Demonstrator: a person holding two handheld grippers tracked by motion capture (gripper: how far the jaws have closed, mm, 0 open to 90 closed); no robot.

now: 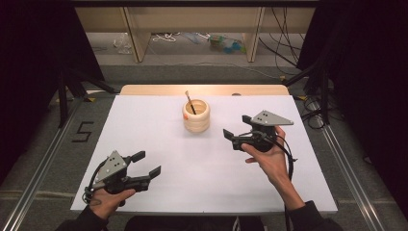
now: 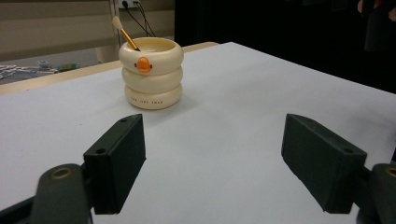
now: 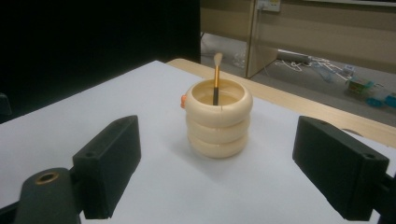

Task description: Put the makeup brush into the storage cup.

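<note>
— What's on the table just now?

— One cream brush holder [image 1: 196, 117], shaped like three stacked rings with a small orange beak on its side, stands upright toward the far middle of the white table [image 1: 144, 125]. One brush [image 1: 190, 102] leans inside it, tuft up, handle against the rim.

— And the tools?

— Two, one per hand. The right gripper [image 1: 234, 130] hovers just right of the holder, jaws spread wide and pointed at it, holding nothing. From that aim I'd judge it is lining up on the brush or the holder.

— The other one?

— The left gripper [image 1: 146, 163] sits well back from the holder, toward the near left corner, its jaws also spread and empty. It looks parked there to leave the right one room.
</note>
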